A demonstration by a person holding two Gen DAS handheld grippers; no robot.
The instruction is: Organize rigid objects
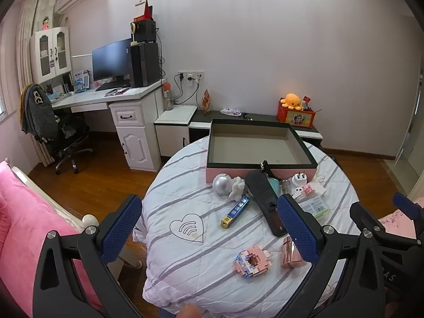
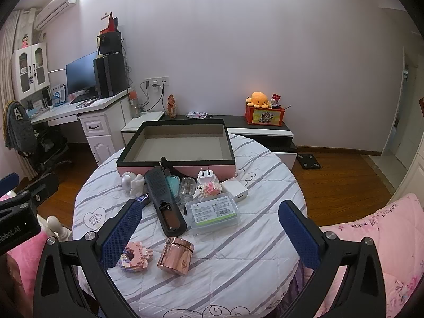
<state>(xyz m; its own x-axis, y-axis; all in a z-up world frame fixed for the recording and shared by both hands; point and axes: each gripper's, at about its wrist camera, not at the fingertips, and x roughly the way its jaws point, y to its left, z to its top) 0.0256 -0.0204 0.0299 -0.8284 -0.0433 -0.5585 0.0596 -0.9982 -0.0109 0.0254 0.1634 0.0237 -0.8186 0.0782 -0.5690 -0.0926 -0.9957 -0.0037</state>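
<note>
Both hand-held grippers, left [image 1: 209, 228] and right [image 2: 210, 232], were held wide open with nothing gripped. An empty box [image 2: 175, 143] was set on the table [image 2: 238, 265]. A copper jar [image 2: 176, 255] lay nearer.

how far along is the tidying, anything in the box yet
Nothing looks done: the pink box sits open and empty at the far side of the table. Nothing is in hand either; the left tongs and right tongs are both open and hold nothing. All is left: the remote, rose-gold jar, block donut, plastic case, white plug and the rest lie outside the box.
</note>
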